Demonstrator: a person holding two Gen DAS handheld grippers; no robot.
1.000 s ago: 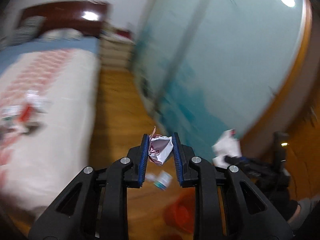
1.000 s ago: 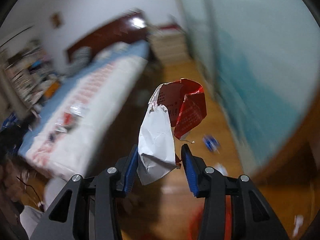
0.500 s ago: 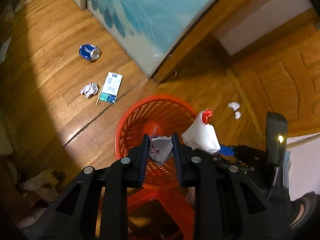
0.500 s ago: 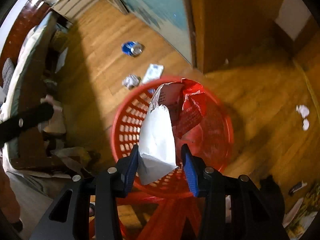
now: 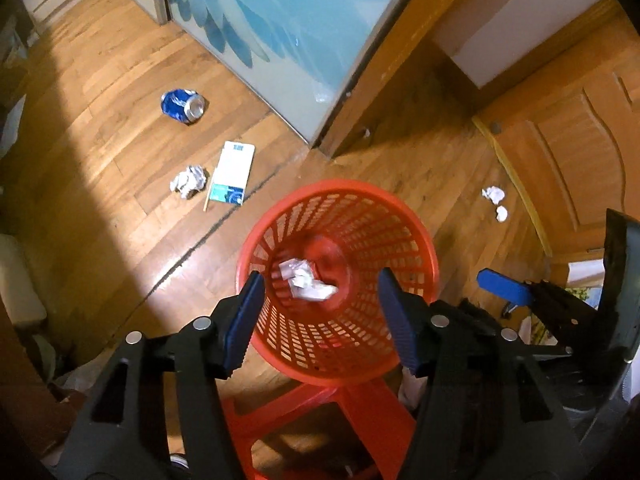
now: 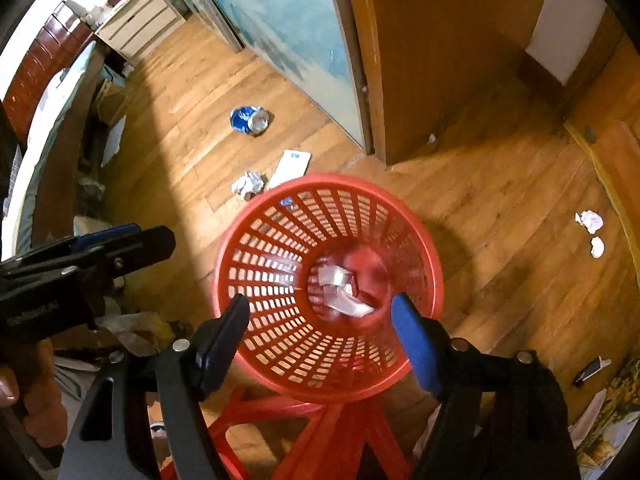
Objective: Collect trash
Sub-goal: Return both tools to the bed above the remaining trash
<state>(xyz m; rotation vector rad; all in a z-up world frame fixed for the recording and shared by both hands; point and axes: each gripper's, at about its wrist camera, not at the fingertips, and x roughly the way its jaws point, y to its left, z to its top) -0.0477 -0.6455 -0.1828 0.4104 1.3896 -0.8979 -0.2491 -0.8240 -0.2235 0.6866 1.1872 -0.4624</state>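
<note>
Both claws are hovering over the red mesh basket (image 5: 412, 240), pointing steeply down into it. Left claw (image 5: 320, 316) is standing apart, its jaws having just been opening, nothing between the blue pads. Right claw (image 6: 320, 332) is likewise spread wide, jaws just been opening, nothing gripped. Crumpled white and red trash (image 5: 306, 280) is lying at the basket bottom, blurred in both views, so the pieces are hard to separate. Basket is sitting on a red plastic stool (image 5: 320, 412), whose legs are showing below it.

More litter is lying on the wooden floor (image 5: 100, 128): a crushed blue can (image 5: 183, 105) near the blue-patterned sliding door (image 5: 288, 20), a flat white carton (image 5: 232, 177) beyond the basket's far-left rim, and a crumpled paper ball (image 5: 188, 181) just beside the carton, on its left. Two small paper wads (image 5: 495, 200) are lying well apart from those, to the basket's right, near a wooden door (image 5: 568, 152). In the right wrist view a hand (image 6: 24, 400) is gripping the left tool at the frame's left edge.
</note>
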